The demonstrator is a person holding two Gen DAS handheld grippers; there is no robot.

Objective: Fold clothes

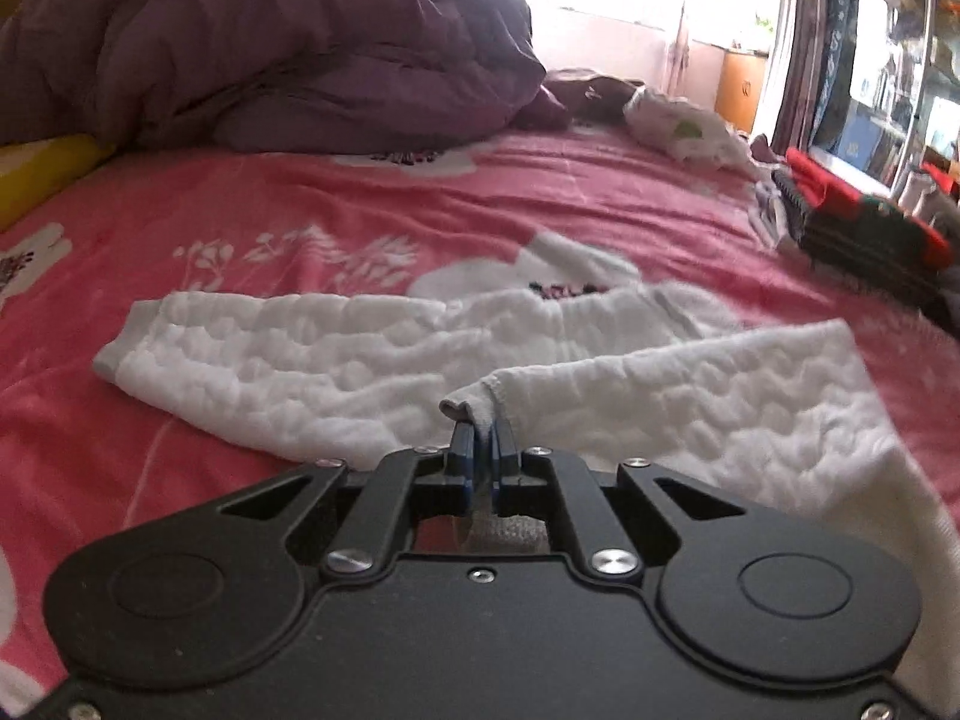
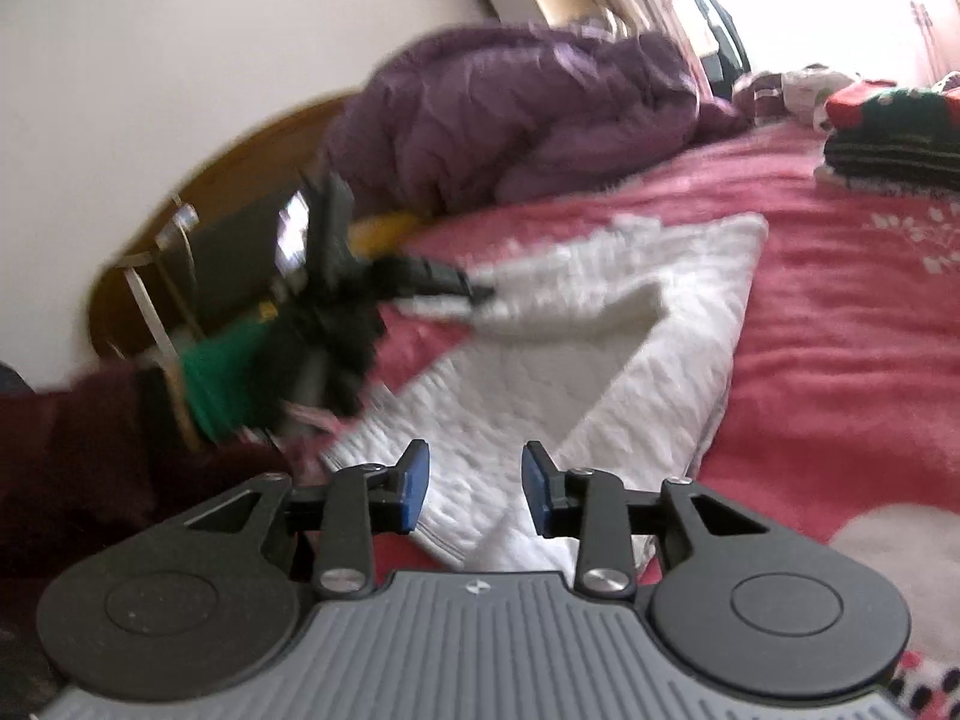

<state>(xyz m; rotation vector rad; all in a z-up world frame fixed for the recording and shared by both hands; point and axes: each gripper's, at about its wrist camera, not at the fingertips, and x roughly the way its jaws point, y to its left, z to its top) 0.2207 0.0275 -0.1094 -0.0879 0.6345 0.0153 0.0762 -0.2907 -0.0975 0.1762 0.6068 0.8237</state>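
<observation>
One left gripper (image 1: 480, 429) pinches white garment (image 1: 372, 354) cuff.

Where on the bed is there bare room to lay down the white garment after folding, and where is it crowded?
Bare pink sheet lies between the white garment and the purple duvet. More bare sheet lies between the garment and the folded stack. It is crowded at the far edge by that stack and the small white clothes. The left gripper is shut on the garment's sleeve; the right gripper is open.
</observation>
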